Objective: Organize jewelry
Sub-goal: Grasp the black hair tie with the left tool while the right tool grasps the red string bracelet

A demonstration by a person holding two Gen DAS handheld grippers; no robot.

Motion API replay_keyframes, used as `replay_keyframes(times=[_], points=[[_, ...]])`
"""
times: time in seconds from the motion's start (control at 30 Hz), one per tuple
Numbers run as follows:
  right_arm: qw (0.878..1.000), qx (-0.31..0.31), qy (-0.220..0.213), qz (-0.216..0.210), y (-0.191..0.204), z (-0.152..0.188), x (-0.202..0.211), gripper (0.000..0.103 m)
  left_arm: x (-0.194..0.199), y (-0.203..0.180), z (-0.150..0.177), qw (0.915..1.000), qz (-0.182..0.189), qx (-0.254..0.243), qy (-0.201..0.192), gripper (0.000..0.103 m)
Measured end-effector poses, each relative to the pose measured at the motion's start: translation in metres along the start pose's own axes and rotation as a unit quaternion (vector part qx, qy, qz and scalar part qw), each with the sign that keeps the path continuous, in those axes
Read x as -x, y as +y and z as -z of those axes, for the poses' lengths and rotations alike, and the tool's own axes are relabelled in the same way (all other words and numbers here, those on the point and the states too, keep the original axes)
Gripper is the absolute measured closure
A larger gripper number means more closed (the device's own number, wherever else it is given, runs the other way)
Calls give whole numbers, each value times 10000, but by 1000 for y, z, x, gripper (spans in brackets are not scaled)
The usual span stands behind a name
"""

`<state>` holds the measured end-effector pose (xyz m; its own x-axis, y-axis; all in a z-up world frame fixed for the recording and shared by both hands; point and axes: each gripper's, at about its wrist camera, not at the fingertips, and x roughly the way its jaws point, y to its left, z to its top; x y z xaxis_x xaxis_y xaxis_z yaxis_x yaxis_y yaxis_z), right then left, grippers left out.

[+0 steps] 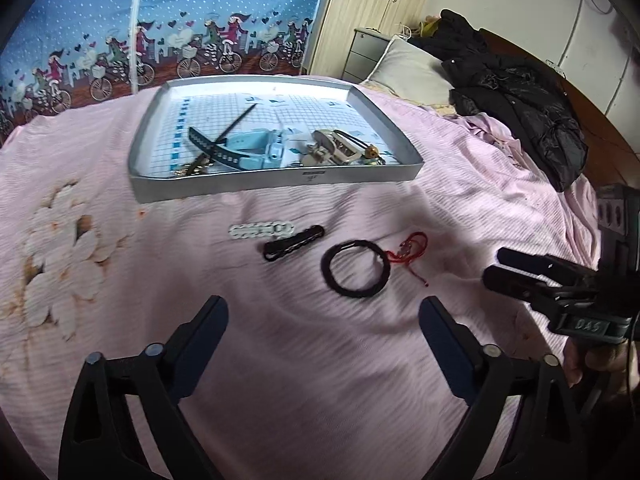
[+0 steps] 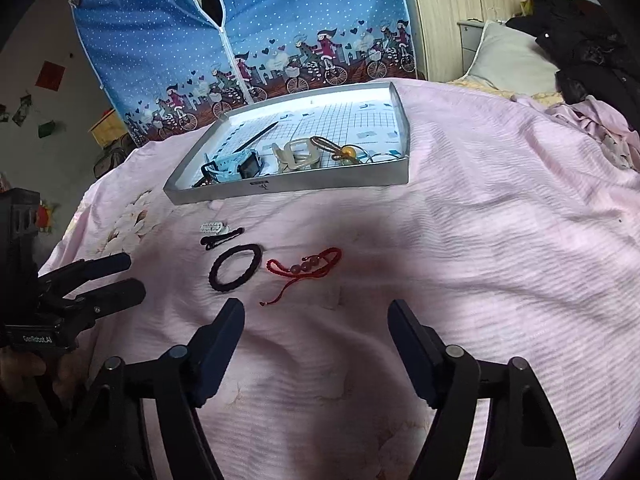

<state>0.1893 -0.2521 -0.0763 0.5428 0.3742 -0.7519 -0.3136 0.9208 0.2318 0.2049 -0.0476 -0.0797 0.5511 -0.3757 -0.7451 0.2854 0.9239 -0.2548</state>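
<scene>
You are working over a bed (image 2: 500, 240) with a pink ribbed cover, which gives under any press. At its far side sits a shallow grey tray (image 1: 276, 184), already holding a pale blue watch (image 1: 256, 152), a dark stick, a cream clip and a few small pieces.

4 pieces lie loose on the cover, near the tray's front wall. From largest to smallest: the black hair ring (image 2: 235, 273), soft and springy, best pinched across 1 side of its loop; the red cord bracelet (image 2: 306, 268) just right of it, limp and very light, so take it at the bead cluster (the thin tail will slip out); the black hair clip (image 1: 294, 243), stiff and slim, to be gripped across its middle; and the white link piece (image 1: 260, 231) touching the clip's far-left side, probably rigid and slippery.

Your left tool (image 1: 323, 318) hangs spread wide and empty, near the hair ring. Your right tool (image 2: 316, 322) is likewise spread and empty, just short of the bracelet's tail.

Press lightly, or the cover will bunch into your grip.
</scene>
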Motion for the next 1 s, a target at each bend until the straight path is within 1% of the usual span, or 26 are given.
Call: replay_keyframes(times=[0.03, 0.07, 0.13, 0.17, 0.2, 0.23, 0.3, 0.37, 0.5, 0.53, 0.57, 0.67, 0.77, 0.9, 0.93, 1.0], points=[[10000, 12, 78, -60, -1, -1, -5, 40, -4, 0, -2, 10000, 68, 48, 22, 22], [9999, 12, 133, -102, -2, -2, -10, 46, -8, 1, -5, 9998, 144, 104, 45, 25], [9995, 56, 246, -192, -3, -3, -18, 51, -16, 4, -9, 9992, 322, 219, 95, 33], [9994, 95, 273, -215, -2, -4, -21, 55, -20, 5, -11, 9987, 416, 259, 119, 35], [9992, 126, 288, -252, -3, -5, -23, 59, -23, 5, -12, 9984, 472, 286, 135, 39], [9990, 137, 296, -309, -3, -6, -25, 60, -26, 7, -12, 9980, 529, 308, 169, 44], [9987, 152, 322, -369, -4, -8, -29, 65, -33, 8, -12, 9971, 624, 334, 269, 51], [9983, 187, 387, -402, -5, -9, -35, 69, -41, 11, -12, 9964, 666, 365, 381, 55], [9974, 185, 579, -398, -10, -14, -52, 69, -56, 22, -11, 9934, 727, 583, 673, 60], [9971, 155, 625, -401, -13, -15, -57, 69, -60, 24, -11, 9929, 710, 626, 725, 63], [9970, 117, 655, -405, -15, -16, -61, 69, -62, 26, -12, 9924, 724, 654, 751, 63], [9967, -95, 620, -515, -25, -21, -67, 69, -65, 30, -15, 9918, 764, 680, 767, 66], [9970, -173, 473, -590, -31, -27, -71, 69, -68, 32, -16, 9918, 746, 675, 783, 73], [9970, -118, 487, -590, -28, -27, -78, 69, -67, 36, -12, 9919, 724, 727, 755, 84], [9972, -81, 459, -580, -27, -26, -77, 71, -66, 37, -11, 9919, 729, 726, 748, 87], [9976, -7, 419, -549, -23, -26, -75, 88, -65, 37, -10, 9924, 721, 693, 715, 93]])
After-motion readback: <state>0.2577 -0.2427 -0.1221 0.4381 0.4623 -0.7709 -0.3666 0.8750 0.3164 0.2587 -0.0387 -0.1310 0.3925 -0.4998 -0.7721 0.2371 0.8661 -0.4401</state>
